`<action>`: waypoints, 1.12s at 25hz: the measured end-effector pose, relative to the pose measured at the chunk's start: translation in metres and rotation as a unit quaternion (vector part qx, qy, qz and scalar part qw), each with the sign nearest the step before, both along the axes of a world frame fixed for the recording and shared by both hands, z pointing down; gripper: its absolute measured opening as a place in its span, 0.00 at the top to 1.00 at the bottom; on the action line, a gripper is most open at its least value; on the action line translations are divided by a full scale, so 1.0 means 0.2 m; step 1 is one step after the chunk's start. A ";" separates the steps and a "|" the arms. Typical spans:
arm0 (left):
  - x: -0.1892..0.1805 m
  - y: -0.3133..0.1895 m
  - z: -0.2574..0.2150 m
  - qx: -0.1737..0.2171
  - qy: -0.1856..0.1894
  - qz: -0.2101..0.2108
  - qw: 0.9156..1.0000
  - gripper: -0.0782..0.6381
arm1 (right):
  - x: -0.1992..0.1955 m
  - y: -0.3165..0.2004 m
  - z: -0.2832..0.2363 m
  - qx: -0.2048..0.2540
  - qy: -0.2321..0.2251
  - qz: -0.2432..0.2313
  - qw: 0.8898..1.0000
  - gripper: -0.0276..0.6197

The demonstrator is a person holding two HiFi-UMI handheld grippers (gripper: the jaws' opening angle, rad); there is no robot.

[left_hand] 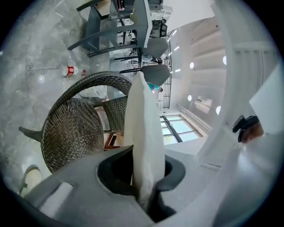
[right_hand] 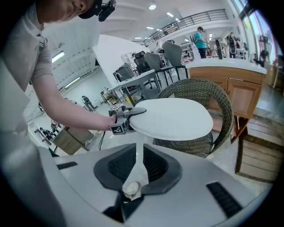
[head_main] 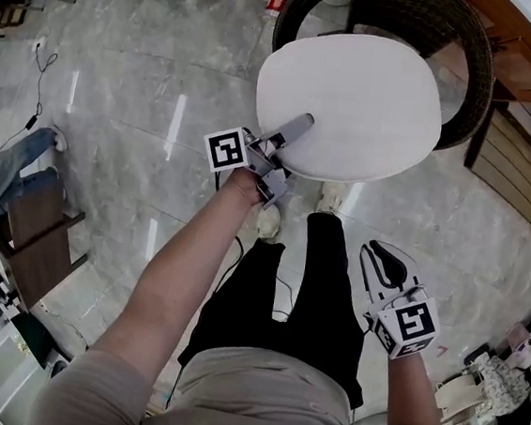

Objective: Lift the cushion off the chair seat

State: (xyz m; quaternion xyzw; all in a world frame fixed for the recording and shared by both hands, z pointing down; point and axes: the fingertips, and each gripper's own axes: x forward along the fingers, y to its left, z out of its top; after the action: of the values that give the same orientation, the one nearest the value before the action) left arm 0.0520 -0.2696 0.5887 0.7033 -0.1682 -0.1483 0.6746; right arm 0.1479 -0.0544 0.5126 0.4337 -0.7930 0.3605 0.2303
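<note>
Left gripper (head_main: 303, 124) clenched on the near-left rim of the cushion (head_main: 352, 103). The left gripper view shows the white padding squeezed flat right between the jaws. Grip sits at the rim because that's the only thin part the jaws can bite. Cushion is held out roughly level over the wicker chair (head_main: 471, 82). In the right gripper view it looks clear of the seat, with a gap showing underneath, so I'd judge the lift basically done. It's a one-sided hold, so the far edge could droop or slip, though the cushion looks light and stiff enough. Right gripper (head_main: 383, 257) hangs low on the right beside my leg, well apart from the cushion. Its jaws are a thin slit apart with nothing in them. Spare hand, not needed here.
</note>
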 end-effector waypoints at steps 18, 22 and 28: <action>-0.98 0.29 -0.85 0.054 0.031 -0.108 0.992 0.82 | -0.48 0.08 -0.58 0.081 0.060 -0.047 0.994 0.91; -1.25 0.32 -1.00 0.079 0.025 -0.138 0.987 0.82 | -0.62 0.09 -0.70 0.101 0.076 -0.074 0.989 0.91; -1.67 0.39 -1.21 0.111 0.036 -0.212 0.970 0.82 | -0.81 0.15 -0.87 0.130 0.080 -0.092 0.984 0.91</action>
State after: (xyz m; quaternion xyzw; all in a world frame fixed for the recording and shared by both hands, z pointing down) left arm -0.2819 -0.1925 0.3459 0.7164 -0.2715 -0.3314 0.5507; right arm -0.0137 -0.0235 0.3390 0.4129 -0.8486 0.1960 0.2664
